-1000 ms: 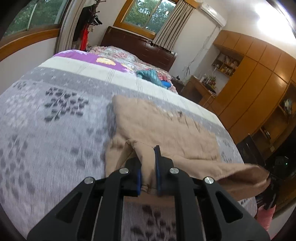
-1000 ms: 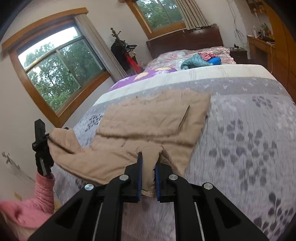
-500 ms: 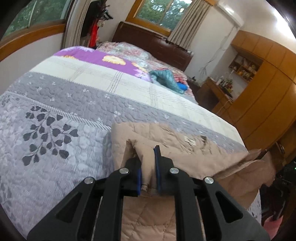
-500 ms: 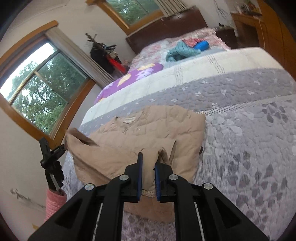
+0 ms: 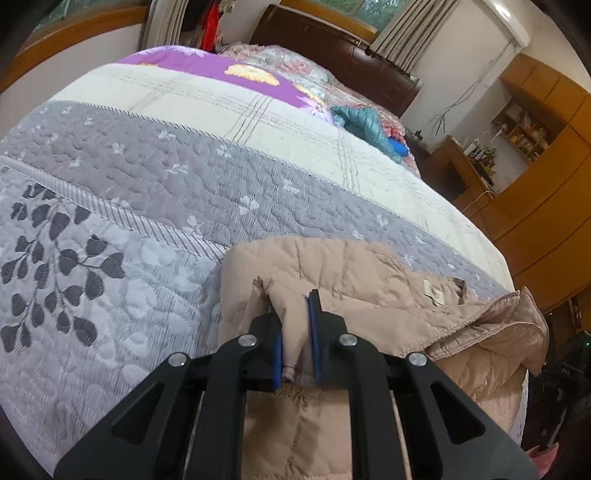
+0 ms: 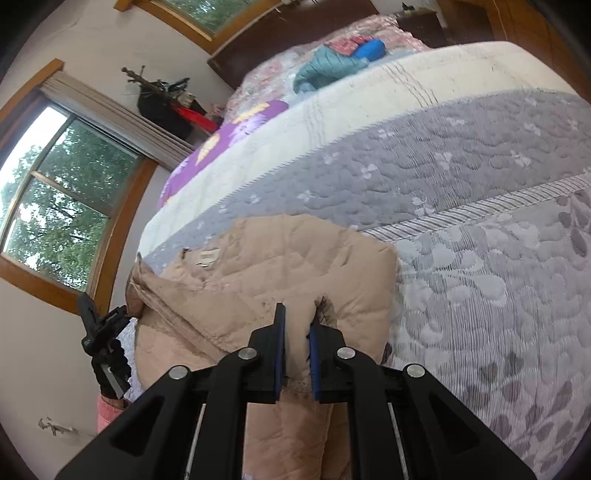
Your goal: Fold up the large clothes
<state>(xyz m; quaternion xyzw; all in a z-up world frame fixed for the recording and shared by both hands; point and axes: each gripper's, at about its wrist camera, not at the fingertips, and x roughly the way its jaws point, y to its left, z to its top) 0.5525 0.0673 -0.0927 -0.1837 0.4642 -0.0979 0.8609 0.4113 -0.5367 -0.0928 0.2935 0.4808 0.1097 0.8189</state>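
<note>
Two grippers each pinch a fold of the tan quilted jacket: the left gripper has its blue pads closed narrowly on a bunched edge, and the right gripper clamps another edge the same way. Beyond the jaws, the jacket lies folded over itself at the near edge of the bed, on the grey leaf-patterned quilt. Far off near the dark headboard sits a teal garment.
</note>
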